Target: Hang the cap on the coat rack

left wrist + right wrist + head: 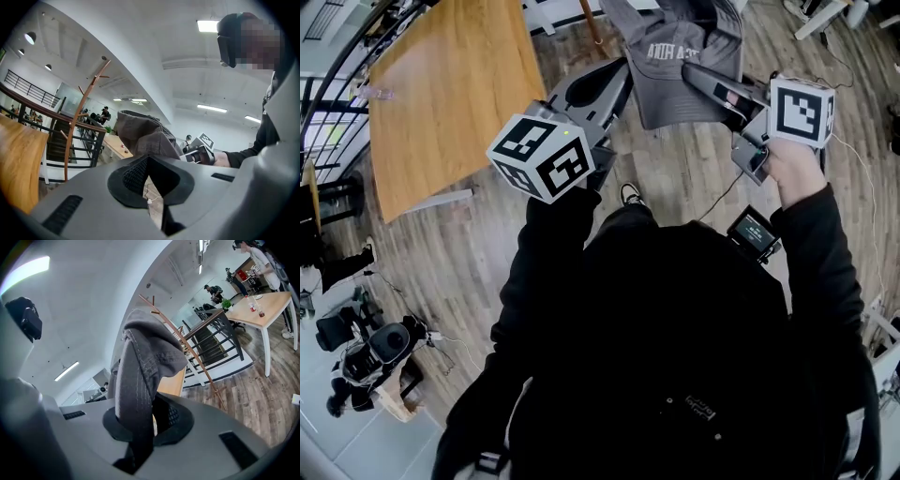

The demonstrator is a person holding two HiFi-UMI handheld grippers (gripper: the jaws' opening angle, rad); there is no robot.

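Grey fabric of the cap (670, 89) is pinched between the jaws of the right gripper (694, 71), and in the right gripper view a fold of the cap (145, 357) is seen clamped fast, with the crown bunched above the jaws. The cap is thus carried in the air in front of the person and is not on the coat rack (201, 364), which stands well apart by a railing. The left gripper (614, 80) is drawn together on nothing, its tips meeting just beside the hanging cloth. The step in hand is judged to be the carrying of the cap to a peg. It would be done well if the clamp were held firm, the open underside of the crown were turned toward an upward-slanting peg of the coat rack (75, 126), and the cloth were let go only once the peg bore its weight. The loose side might be steadied by the left gripper (147, 161). Both black-sleeved arms are raised before the chest, the right forearm bent upward, and the two grippers are angled inward toward the cap.
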